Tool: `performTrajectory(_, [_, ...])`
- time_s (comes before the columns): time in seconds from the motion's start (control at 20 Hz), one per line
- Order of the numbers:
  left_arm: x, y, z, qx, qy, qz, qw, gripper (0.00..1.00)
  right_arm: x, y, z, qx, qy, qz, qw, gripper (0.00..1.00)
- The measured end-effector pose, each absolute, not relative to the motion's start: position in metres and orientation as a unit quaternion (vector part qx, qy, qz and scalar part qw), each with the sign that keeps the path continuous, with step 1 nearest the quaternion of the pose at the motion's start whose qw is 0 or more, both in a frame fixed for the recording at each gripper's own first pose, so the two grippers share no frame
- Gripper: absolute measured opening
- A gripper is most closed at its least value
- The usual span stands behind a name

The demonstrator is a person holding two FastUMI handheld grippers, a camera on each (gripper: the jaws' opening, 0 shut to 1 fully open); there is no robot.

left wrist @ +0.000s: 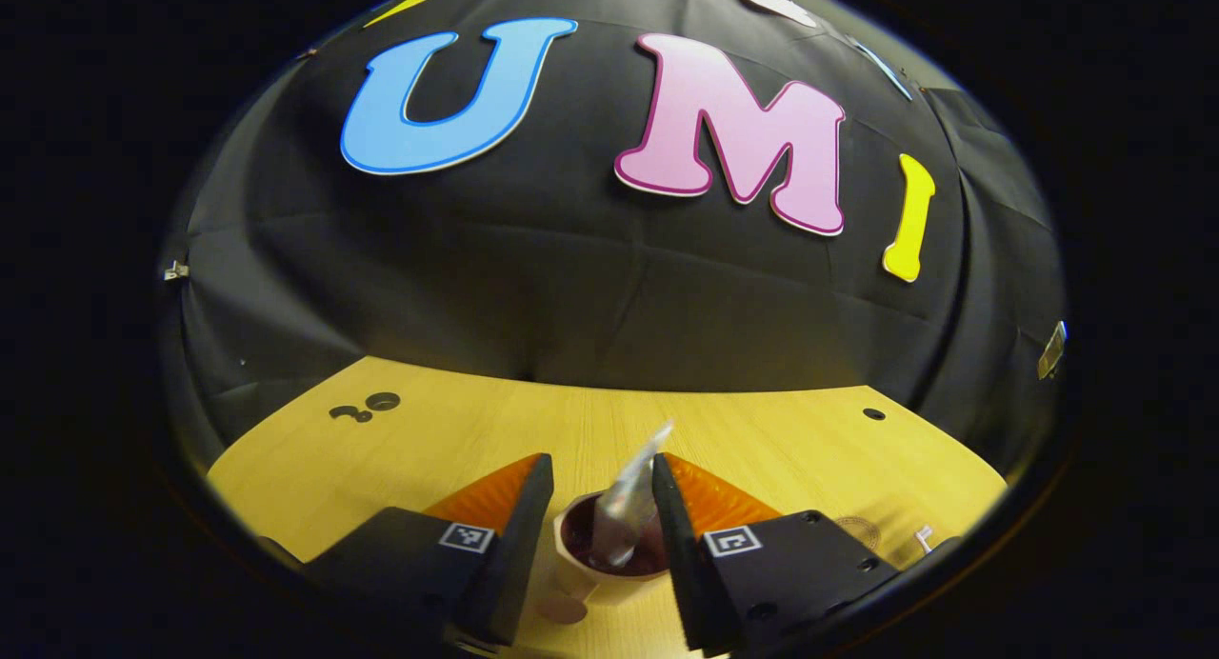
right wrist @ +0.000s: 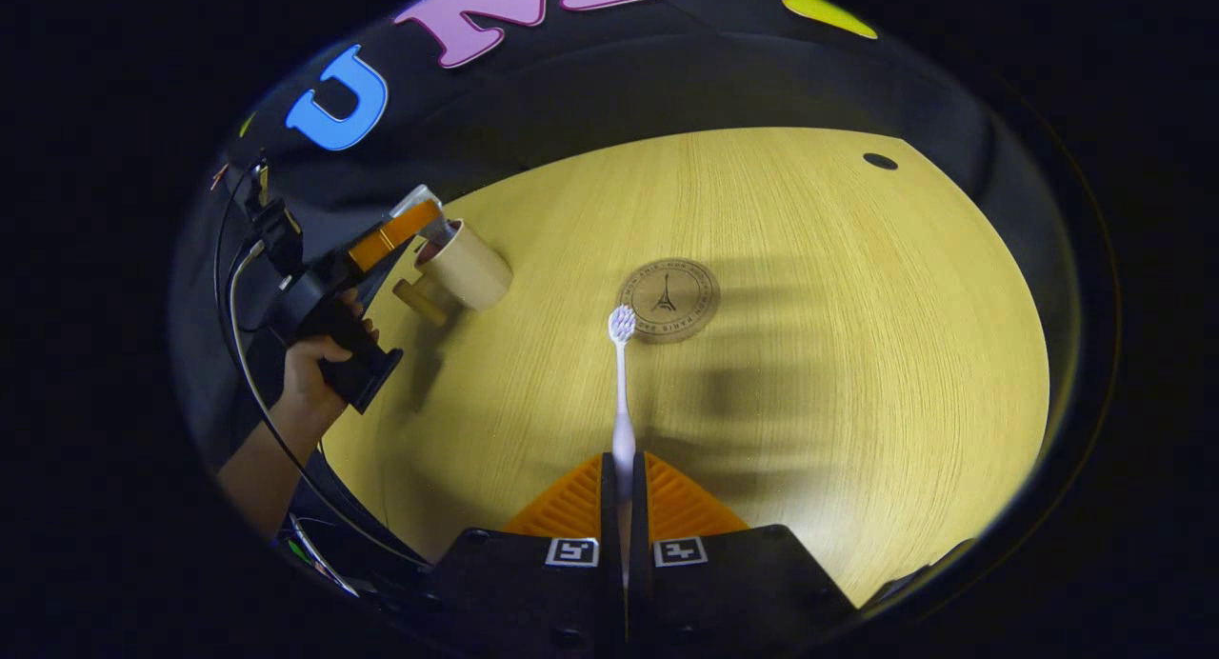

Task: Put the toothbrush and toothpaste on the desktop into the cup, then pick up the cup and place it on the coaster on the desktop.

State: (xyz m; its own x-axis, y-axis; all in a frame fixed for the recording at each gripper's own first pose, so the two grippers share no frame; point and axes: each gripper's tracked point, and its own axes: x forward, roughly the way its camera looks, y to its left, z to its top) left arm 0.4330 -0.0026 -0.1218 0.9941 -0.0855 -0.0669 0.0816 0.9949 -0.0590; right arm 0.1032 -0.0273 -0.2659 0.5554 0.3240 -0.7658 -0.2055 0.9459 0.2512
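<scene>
Fingers [right wrist: 640, 507] tight around toothbrush [right wrist: 621, 383], bristle head beside coaster [right wrist: 669, 299].

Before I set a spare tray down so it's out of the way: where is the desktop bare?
Bare wood lies right of the coaster, out to the desktop edge. It is crowded at the far left, where the left gripper hangs over the cup.

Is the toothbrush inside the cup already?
No, the right gripper is shut on the toothbrush handle, holding it above the table, apart from the cup.
</scene>
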Motion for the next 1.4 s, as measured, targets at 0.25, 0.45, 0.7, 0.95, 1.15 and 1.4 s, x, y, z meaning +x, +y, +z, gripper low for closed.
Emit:
performTrajectory(0.25, [0.379,0.019,-0.115,-0.046,0.034,-0.005,0.998,0.96,0.138,0.005,-0.236,0.072,0.400,0.175,0.897,0.06])
performTrajectory(0.45, [0.320,0.027,-0.130,-0.015,0.056,0.010,0.998,0.98,0.172,0.038,-0.205,0.077,0.357,0.201,0.909,0.06])
performTrajectory(0.7, [0.257,0.017,-0.148,-0.012,0.078,-0.006,0.997,0.98,0.211,0.089,-0.173,0.091,0.306,0.235,0.918,0.06])
performTrajectory(0.95, [0.233,0.024,-0.156,-0.011,0.089,-0.010,0.996,0.98,0.243,0.141,-0.151,0.108,0.252,0.269,0.923,0.06])
performTrajectory(1.15, [0.224,0.036,-0.156,-0.053,0.083,0.005,0.995,0.98,0.268,0.171,-0.143,0.123,0.215,0.277,0.928,0.06])
performTrajectory(1.4, [0.223,0.058,-0.163,-0.071,0.088,0.021,0.993,0.98,0.297,0.194,-0.154,0.134,0.178,0.271,0.936,0.06])
